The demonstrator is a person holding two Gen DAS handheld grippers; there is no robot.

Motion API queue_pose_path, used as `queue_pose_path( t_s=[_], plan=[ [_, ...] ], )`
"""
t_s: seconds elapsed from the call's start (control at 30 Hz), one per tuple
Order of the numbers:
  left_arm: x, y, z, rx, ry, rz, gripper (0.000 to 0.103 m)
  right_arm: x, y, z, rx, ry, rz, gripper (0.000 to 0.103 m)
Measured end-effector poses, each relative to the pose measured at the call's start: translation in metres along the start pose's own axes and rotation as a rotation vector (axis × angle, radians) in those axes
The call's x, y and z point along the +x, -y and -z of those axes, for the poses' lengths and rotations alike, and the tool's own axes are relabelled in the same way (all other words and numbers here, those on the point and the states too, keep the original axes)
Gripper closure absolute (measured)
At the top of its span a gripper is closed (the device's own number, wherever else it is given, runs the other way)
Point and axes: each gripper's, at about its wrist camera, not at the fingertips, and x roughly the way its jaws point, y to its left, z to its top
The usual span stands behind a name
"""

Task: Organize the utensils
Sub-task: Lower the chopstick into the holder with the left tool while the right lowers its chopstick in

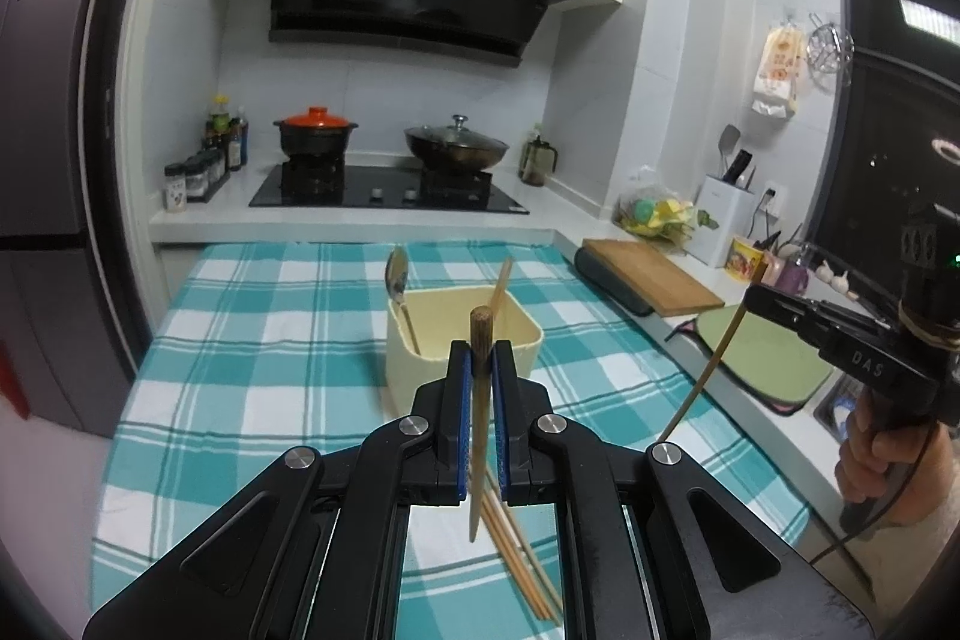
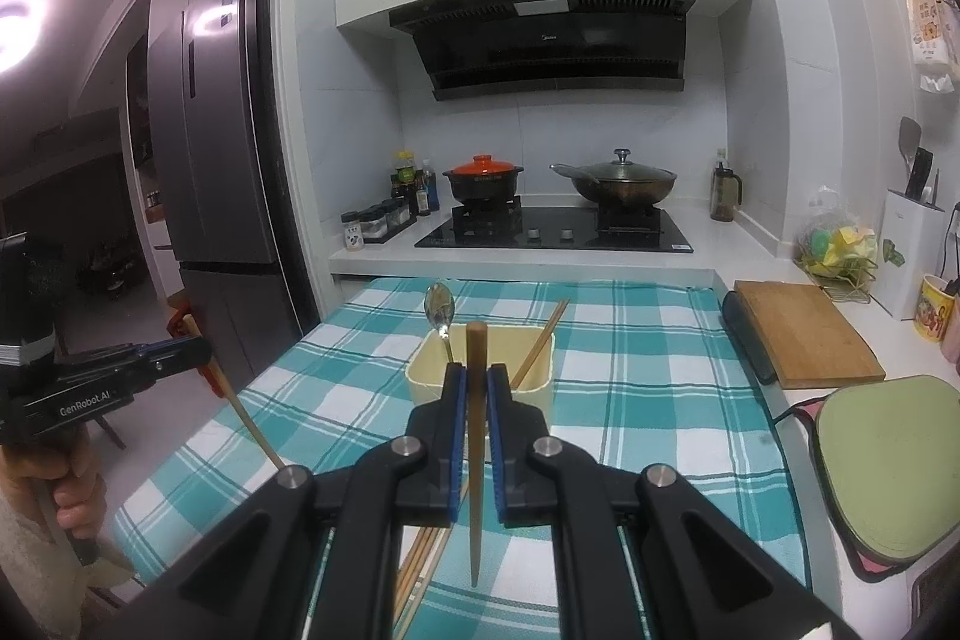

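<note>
A cream utensil box (image 1: pixel 462 340) (image 2: pixel 480 370) stands on the teal checked cloth. A metal spoon (image 1: pixel 397 274) (image 2: pixel 440 307) and one chopstick (image 1: pixel 501 283) (image 2: pixel 543 337) lean in it. My left gripper (image 1: pixel 480 346) is shut on a wooden chopstick (image 1: pixel 479 400), held upright above the cloth in front of the box. My right gripper (image 2: pixel 474 370) is shut on another wooden chopstick (image 2: pixel 476 430), also upright in front of the box. Several loose chopsticks (image 1: pixel 522 562) (image 2: pixel 420 562) lie on the cloth under the grippers. Each gripper shows from the side in the other's view, the right one (image 1: pixel 750 298) and the left one (image 2: pixel 204 349).
A stove (image 2: pixel 552 229) with a red-lidded pot (image 2: pixel 483 178) and a wok (image 2: pixel 621 178) is behind the cloth. A cutting board (image 2: pixel 801 331) and a green mat (image 2: pixel 894 466) lie on the counter to the right. A fridge (image 2: pixel 216 148) stands at the left.
</note>
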Motion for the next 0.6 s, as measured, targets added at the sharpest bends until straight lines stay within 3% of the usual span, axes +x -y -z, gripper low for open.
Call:
queue_pose_path(
  t_s=[0.4, 0.6],
  plan=[
    [0.003, -0.006, -0.038, 0.022, 0.056, 0.002, 0.098, 0.013, 0.003, -0.032, -0.015, 0.029, -0.005, 0.096],
    [0.015, -0.009, -0.077, 0.028, 0.141, -0.005, 0.098, 0.029, 0.002, -0.065, -0.052, 0.086, 0.004, 0.096]
  ],
)
